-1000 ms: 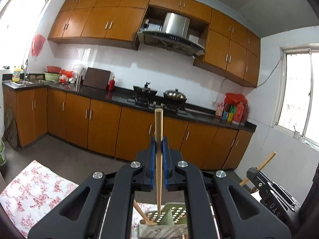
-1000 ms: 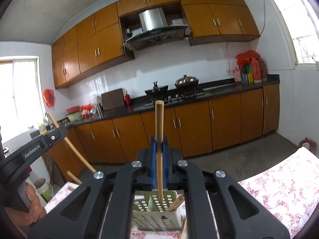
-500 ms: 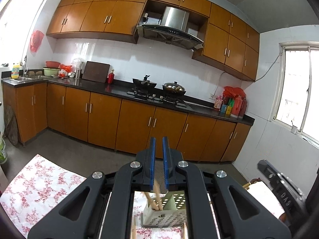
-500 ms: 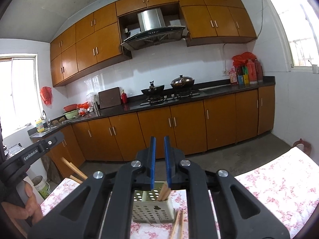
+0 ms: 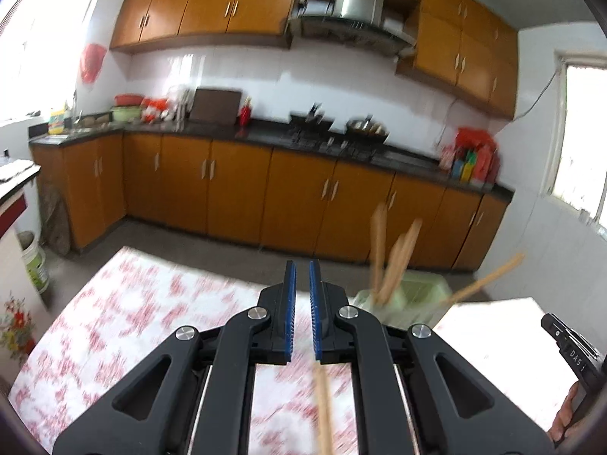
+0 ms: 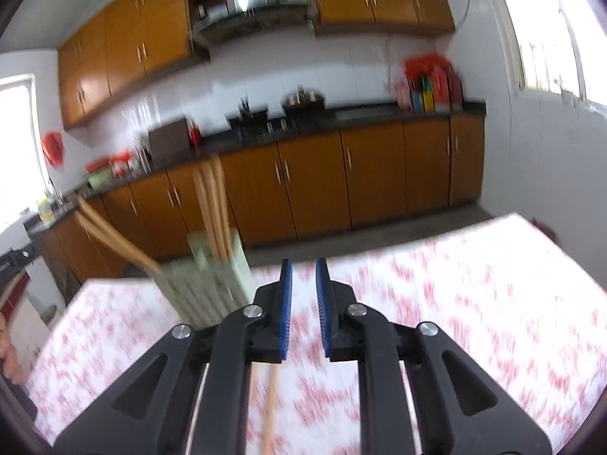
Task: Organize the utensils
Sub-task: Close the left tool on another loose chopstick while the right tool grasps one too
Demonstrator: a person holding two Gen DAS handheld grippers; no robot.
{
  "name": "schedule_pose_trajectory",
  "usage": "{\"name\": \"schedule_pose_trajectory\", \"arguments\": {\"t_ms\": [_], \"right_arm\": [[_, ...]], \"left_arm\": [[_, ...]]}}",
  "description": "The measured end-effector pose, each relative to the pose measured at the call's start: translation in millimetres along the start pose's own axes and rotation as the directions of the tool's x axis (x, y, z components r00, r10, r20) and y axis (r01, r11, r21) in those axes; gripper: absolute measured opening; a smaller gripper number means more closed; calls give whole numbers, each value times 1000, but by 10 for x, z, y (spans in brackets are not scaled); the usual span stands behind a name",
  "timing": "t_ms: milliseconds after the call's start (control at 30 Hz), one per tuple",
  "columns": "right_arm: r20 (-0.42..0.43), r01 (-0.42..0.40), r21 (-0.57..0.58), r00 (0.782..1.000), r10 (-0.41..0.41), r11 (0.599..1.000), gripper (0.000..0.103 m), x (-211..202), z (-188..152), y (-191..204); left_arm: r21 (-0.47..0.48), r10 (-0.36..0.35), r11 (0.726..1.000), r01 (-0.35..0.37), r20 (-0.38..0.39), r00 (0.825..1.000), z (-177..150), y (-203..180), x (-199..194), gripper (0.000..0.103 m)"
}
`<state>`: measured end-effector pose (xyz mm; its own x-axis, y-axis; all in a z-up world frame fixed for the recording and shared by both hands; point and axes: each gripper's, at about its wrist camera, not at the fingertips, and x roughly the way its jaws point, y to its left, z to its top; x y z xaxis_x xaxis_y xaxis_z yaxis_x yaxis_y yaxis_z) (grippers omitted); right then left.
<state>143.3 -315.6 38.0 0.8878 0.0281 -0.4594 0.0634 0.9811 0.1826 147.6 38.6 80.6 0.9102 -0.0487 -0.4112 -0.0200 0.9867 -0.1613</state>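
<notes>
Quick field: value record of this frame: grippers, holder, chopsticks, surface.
left gripper: open, nothing between the jaws
right gripper: open, nothing between the jaws
green utensil holder: standing on the table
chopsticks in holder: several, standing or leaning out of it
loose chopsticks on table: at least two, lying under the right gripper
floral tablecloth: covers the table
image quality: heavy motion blur in both wrist views

Pale green holder [image 6: 212, 276]; red-floral white tablecloth [image 6: 455, 303].
</notes>
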Motion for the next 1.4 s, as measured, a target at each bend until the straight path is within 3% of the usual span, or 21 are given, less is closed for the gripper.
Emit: {"name": "schedule_pose_trajectory", "arguments": {"t_ms": [100,200,300,467,567,600,700,767,867,1067,1200,1400], "right_arm": [[-133,-15,-14,991,13,1000,15,246,-370,14],[-270,-62,-26,961,53,998,15,511,-727,141],[-342,-92,-58,937,67,994,19,642,-977,292],[-417,-93,-125,908,33,988,23,877,-1201,462],[-417,-68,-158,909,-4,985,17,915,-1268,456],[-412,-60,-167,911,-15,984,8,922,-1258,442],[-402,4,-146,913,-63,989,8,946,-1195,264],[-389,97,-98,912,-128,990,8,986,-1132,50],[-386,166,-39,907,-168,985,8,967,-1084,-214],[-373,177,-75,908,-192,981,8,965,-1097,-237],[-370,173,-85,909,-192,981,8,983,-1103,-211],[-370,169,-93,909,-191,981,10,962,-1104,-203]], "left_arm": [[21,36,999,-35,-91,995,-325,115,162,8],[6,30,1000,-29,-194,981,-604,217,338,8],[-19,0,1000,-5,-277,961,-855,283,461,8],[-20,-60,998,57,-346,936,-1151,270,529,8],[-12,-93,995,96,-371,924,-1259,214,543,8],[-9,-104,994,108,-379,920,-1281,195,559,8],[0,-128,990,140,-404,906,-1352,122,592,14],[7,-147,986,165,-419,896,-1389,58,612,14],[21,-166,981,195,-437,884,-1453,-24,629,14],[57,-166,974,219,-474,865,-1573,-161,679,13],[94,-125,976,197,-500,857,-1646,-201,717,14],[118,-95,978,175,-493,865,-1648,-220,724,13]]}}
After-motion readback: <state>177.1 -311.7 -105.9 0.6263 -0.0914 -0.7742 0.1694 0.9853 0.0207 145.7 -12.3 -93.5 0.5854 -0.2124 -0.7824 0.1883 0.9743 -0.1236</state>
